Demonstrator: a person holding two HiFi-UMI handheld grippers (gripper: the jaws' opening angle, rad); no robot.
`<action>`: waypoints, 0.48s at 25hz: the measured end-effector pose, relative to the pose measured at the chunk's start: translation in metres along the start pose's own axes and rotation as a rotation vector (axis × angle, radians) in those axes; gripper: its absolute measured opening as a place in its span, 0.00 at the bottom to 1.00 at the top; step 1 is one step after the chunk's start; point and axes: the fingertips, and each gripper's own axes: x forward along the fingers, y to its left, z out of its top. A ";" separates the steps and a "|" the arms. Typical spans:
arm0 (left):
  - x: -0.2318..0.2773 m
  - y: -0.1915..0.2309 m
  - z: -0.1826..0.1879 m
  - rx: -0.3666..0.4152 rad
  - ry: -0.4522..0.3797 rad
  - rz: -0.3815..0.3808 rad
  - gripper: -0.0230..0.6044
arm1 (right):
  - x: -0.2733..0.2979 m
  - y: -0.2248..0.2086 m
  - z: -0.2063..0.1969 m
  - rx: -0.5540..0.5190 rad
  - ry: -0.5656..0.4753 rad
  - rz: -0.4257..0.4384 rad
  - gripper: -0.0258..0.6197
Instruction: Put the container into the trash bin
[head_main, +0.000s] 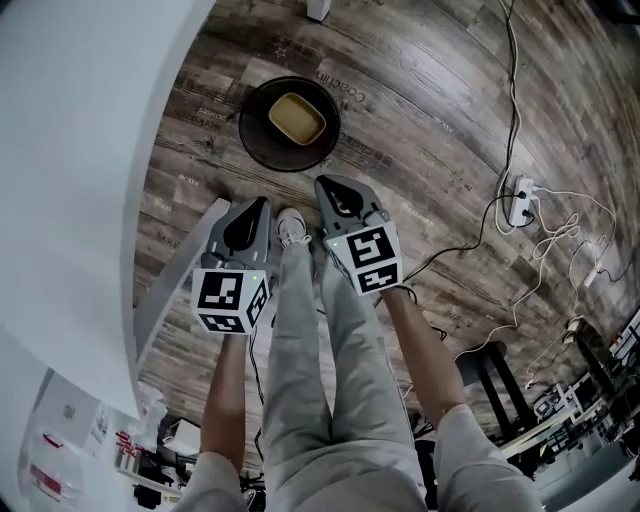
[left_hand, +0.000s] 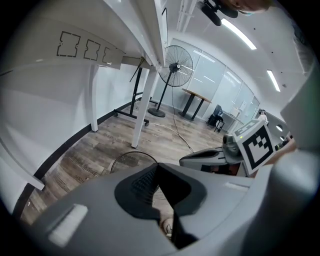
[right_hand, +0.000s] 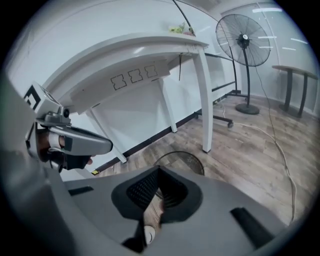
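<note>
Wood floor (head_main: 450, 120) fills view; white worktop (head_main: 90, 150) along left edge. Black round trash bin (head_main: 256, 140) stands on floor. Tan container (head_main: 297, 118) lies inside bin, so task looks done, with nothing left but pulling clear. Left gripper (head_main: 262, 205): fingers pressed together, holding nothing. Right gripper (head_main: 326, 185): fingers fully closed, empty. Both hang near bin, touching neither bin nor container.
</note>
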 end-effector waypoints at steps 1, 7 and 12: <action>-0.003 -0.001 0.000 0.000 0.001 0.001 0.05 | -0.007 0.000 0.003 -0.006 -0.009 -0.009 0.06; -0.023 -0.012 0.008 0.001 -0.007 0.008 0.05 | -0.057 -0.001 0.017 -0.035 -0.047 -0.043 0.06; -0.040 -0.022 0.020 0.003 -0.026 0.013 0.05 | -0.098 0.003 0.029 -0.026 -0.084 -0.075 0.06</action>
